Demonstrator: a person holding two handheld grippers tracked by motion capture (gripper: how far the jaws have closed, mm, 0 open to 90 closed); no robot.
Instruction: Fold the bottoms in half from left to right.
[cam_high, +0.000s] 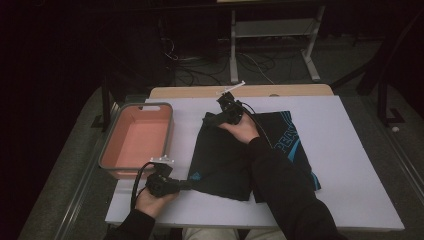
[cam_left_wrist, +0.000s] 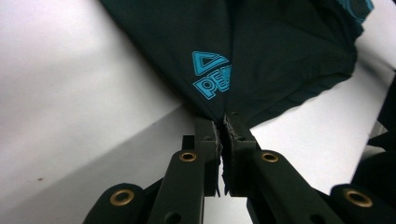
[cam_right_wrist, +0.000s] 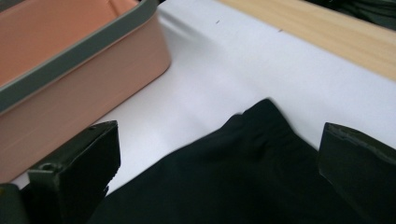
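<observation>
Dim floor and trailing cables lie beyond the white surface (cam_high: 350, 165) in the high view, where a black garment with teal print (cam_high: 225, 155) lies partly folded beside an empty pink bin (cam_high: 112, 162). The left tongs (cam_high: 186, 185) sit at its near corner, the right tongs (cam_high: 210, 120) at its far corner.

In the left gripper view, the left tongs (cam_left_wrist: 223, 122) are clamped tight on the garment's corner (cam_left_wrist: 219, 100).

In the right gripper view, the right tongs (cam_right_wrist: 219, 156) gape wide over the far corner (cam_right_wrist: 261, 116), gripping nothing. Folding looks barely begun; the binning remains.
</observation>
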